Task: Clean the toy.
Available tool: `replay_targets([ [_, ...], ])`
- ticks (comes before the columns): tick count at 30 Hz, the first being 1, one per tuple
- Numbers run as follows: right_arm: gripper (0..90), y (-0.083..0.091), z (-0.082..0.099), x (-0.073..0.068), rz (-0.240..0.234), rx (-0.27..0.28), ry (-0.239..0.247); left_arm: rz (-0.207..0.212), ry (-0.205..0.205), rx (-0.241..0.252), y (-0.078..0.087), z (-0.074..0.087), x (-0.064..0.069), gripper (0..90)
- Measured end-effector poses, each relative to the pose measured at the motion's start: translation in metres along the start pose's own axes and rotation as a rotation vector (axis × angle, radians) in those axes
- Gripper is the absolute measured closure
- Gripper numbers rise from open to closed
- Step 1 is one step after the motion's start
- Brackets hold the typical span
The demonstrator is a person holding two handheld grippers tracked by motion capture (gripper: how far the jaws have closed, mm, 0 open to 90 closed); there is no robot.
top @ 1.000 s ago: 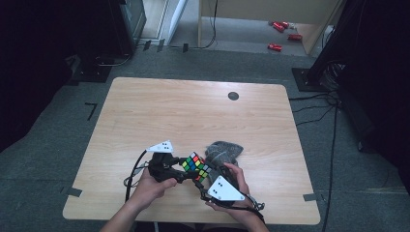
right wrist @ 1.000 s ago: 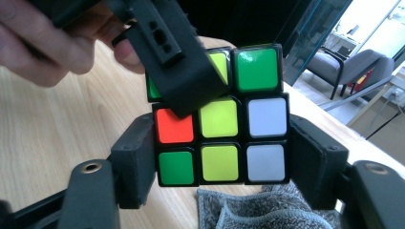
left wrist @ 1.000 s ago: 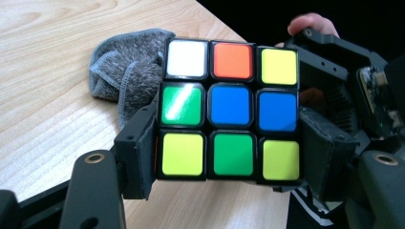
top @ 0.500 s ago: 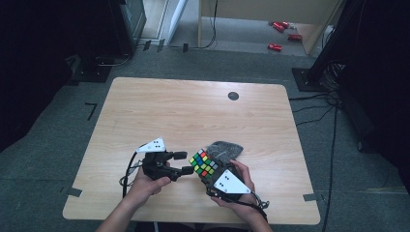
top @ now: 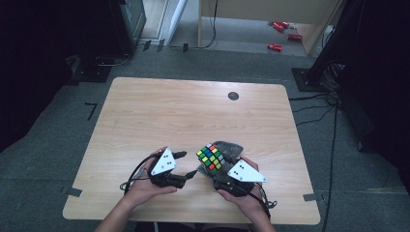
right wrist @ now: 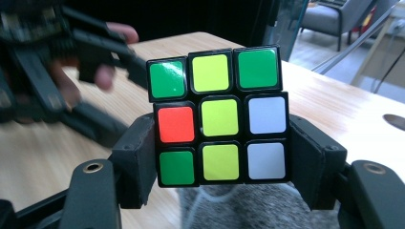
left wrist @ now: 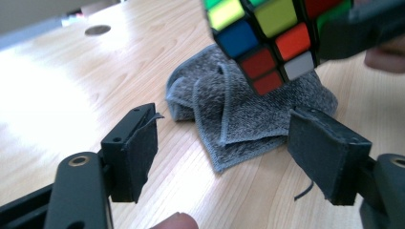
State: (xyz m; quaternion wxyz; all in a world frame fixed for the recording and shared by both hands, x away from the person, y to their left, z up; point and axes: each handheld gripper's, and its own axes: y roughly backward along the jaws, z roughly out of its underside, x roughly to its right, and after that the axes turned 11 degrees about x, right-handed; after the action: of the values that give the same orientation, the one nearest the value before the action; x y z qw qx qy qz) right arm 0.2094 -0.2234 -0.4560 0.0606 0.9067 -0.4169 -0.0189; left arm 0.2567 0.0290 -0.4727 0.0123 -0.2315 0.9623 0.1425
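Note:
A scrambled Rubik's cube [top: 211, 157] is held a little above the wooden table [top: 193, 111]. My right gripper [top: 217, 166] is shut on it. In the right gripper view the cube [right wrist: 219, 117] sits between the two pads [right wrist: 138, 157], which press on its lower rows. My left gripper [top: 186, 164] is just left of the cube and apart from it. Its jaws have just been opening and stand open with nothing between them [left wrist: 229, 157]. A crumpled grey cloth [left wrist: 239, 109] lies on the table under and behind the cube [left wrist: 267, 43].
The grey cloth [top: 231, 147] lies near the table's front right. A dark round hole [top: 233, 95] marks the far side of the tabletop. The blurred left gripper [right wrist: 81, 71] shows at the left of the right gripper view. Red objects [top: 278, 47] lie on the floor beyond.
My left gripper let go of the cube and drew back to the left with its jaws apart. The right gripper kept its hold and raised the cube slightly.

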Motion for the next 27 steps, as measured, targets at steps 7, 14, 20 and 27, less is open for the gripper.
replay_targets([
  [7,34.3,-0.001,-0.015,-0.008,-0.033,-0.017,-0.122,0.014,-0.097,0.049,-0.001,0.001,0.008,21.8],
  [14,34.3,-0.008,-0.015,-0.017,-0.054,-0.074,-0.184,-0.004,-0.161,0.104,0.001,0.002,0.009,18.6],
  [20,34.3,-0.013,-0.014,-0.017,-0.067,-0.115,-0.301,0.022,-0.226,0.153,0.003,0.001,0.016,18.5],
  [27,34.0,-0.014,-0.016,-0.013,-0.059,-0.17,-0.473,0.048,-0.272,0.157,0.006,0.002,0.022,32.4],
])
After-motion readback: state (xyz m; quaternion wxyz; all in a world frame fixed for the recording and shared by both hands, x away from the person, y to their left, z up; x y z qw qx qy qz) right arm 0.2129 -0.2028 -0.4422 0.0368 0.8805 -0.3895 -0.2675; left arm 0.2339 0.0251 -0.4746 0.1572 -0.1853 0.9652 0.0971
